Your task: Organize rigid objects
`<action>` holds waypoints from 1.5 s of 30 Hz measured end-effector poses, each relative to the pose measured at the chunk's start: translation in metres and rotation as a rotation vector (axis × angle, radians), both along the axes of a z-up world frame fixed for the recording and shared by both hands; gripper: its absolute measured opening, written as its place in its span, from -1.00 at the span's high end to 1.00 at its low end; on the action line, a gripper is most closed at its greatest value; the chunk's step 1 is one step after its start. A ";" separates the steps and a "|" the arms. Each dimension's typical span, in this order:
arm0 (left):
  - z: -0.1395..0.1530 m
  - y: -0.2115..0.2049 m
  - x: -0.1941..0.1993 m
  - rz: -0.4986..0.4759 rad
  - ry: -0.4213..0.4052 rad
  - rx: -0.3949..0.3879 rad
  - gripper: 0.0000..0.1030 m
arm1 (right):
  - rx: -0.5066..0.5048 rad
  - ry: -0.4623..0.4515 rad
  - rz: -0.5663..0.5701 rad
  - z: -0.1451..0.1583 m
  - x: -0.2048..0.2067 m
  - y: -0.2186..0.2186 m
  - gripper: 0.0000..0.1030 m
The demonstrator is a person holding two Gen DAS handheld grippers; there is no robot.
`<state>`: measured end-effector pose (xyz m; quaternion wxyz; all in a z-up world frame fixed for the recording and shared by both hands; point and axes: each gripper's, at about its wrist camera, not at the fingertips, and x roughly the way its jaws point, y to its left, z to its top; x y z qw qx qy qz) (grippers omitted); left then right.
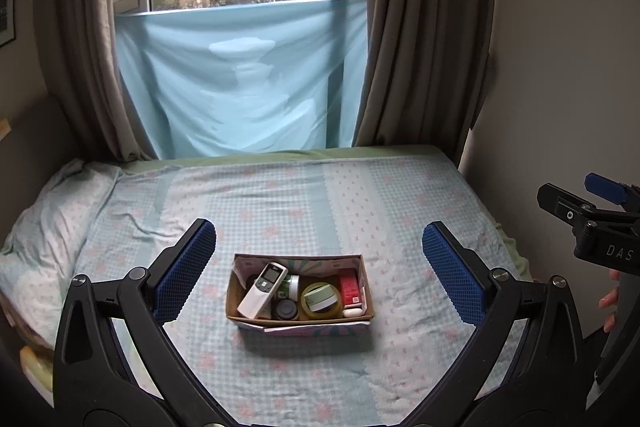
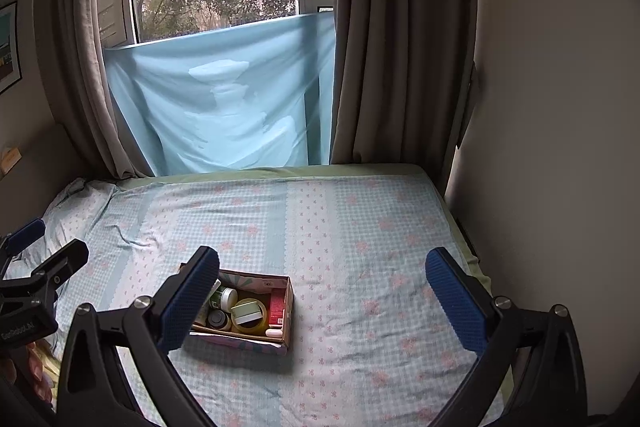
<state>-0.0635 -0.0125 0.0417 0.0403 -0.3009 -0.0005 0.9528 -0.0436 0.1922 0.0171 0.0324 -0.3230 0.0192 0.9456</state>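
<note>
Seemingly light and stiff, the box (image 1: 300, 317) suits an end-wall grip; both grippers' fingers (image 1: 182, 279) spread empty.

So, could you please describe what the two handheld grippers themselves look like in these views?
Both match: the left gripper and right gripper have glossy black plastic frames with triangular cut-outs and silver pivot screws. Their jaws carry dark blue pads with a fine bumpy texture. Seen from the left wrist view, the right gripper's black body bears white lettering reading "DAS". No cables or sleeves are visible.
</note>
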 end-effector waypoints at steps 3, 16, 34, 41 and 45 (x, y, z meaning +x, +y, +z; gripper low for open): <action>0.001 -0.001 0.000 0.004 0.006 0.003 -1.00 | 0.002 0.002 -0.001 0.001 -0.001 0.000 -0.99; 0.004 -0.007 0.004 0.029 0.022 0.017 -1.00 | 0.008 0.011 0.002 0.005 -0.001 -0.003 -0.99; 0.013 -0.008 0.024 0.030 0.091 0.044 -1.00 | 0.008 0.033 -0.004 0.014 0.008 -0.009 -0.99; 0.015 -0.009 0.030 0.003 0.114 0.074 -1.00 | 0.007 0.034 -0.003 0.015 0.010 -0.010 -0.99; 0.017 -0.007 0.035 0.011 0.139 0.049 -1.00 | 0.008 0.034 -0.005 0.016 0.011 -0.011 -0.99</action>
